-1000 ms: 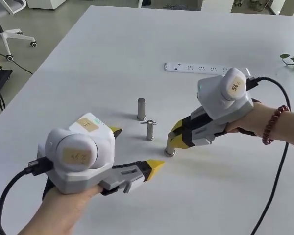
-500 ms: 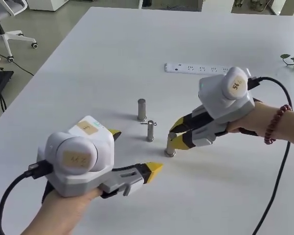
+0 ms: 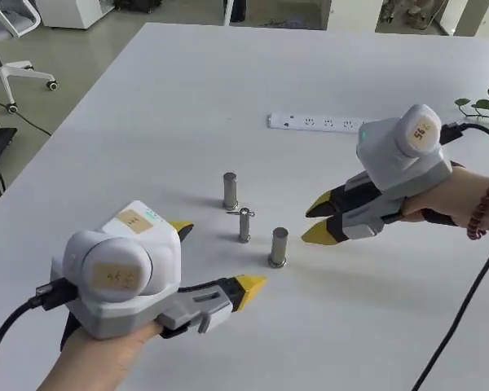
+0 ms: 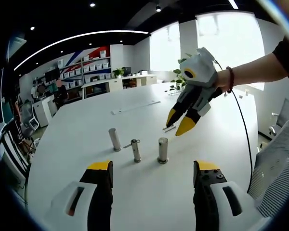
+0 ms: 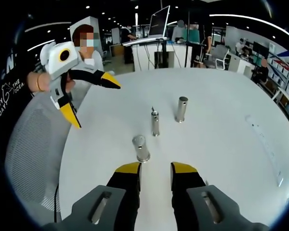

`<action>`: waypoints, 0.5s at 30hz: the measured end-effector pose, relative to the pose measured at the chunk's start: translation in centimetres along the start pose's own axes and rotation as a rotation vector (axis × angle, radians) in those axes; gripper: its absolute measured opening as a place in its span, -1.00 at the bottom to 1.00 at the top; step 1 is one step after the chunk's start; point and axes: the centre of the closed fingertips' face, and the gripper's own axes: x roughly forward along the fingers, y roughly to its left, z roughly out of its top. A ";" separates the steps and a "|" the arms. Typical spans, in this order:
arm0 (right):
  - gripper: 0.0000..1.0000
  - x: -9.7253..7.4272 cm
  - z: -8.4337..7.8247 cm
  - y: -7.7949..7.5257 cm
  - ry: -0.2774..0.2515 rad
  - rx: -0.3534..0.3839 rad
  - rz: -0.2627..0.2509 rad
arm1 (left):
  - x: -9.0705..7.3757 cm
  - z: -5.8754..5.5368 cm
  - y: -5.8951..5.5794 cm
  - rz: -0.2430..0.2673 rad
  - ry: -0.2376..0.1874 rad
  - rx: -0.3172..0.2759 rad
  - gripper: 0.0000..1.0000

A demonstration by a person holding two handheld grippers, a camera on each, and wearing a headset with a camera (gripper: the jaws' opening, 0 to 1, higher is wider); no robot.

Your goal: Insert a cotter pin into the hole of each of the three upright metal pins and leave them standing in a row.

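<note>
The left gripper (image 3: 216, 256) hovers, jaws wide apart and empty; on the table (image 3: 147, 122) the left pin (image 3: 230, 190) stands bare; the middle pin (image 3: 244, 225) carries a cotter pin (image 3: 238, 212) through its top; the right pin (image 3: 279, 246) looks bare; the right gripper (image 3: 320, 218) hangs near it, jaws apart, empty; seemingly one done, two left.

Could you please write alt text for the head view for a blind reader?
Three upright metal pins stand in a row on a white table, the middle pin carrying a cotter pin near its top. The left gripper, lower left, and the right gripper, at right, are open and empty.
</note>
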 end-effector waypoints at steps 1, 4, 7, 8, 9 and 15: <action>-0.61 -0.1 -0.1 -0.1 0.001 0.002 -0.003 | 0.0 0.0 0.0 0.001 0.000 0.000 0.34; -0.62 -0.6 -1.3 -0.9 0.033 0.017 -0.046 | -0.2 0.1 0.0 0.005 -0.004 0.001 0.34; -0.62 -1.1 -2.3 -1.8 0.062 0.023 -0.086 | -0.2 0.1 0.1 0.009 -0.006 0.001 0.34; -0.62 -1.2 -2.6 -2.1 0.071 0.025 -0.099 | -0.3 0.1 0.1 0.010 -0.006 0.000 0.34; -0.62 -1.4 -3.0 -2.4 0.079 0.024 -0.114 | -0.3 0.1 0.2 0.013 -0.007 -0.001 0.34; -0.62 -1.9 -4.2 -4.1 0.106 0.055 -0.181 | -0.3 -0.2 0.3 0.019 -0.001 -0.002 0.32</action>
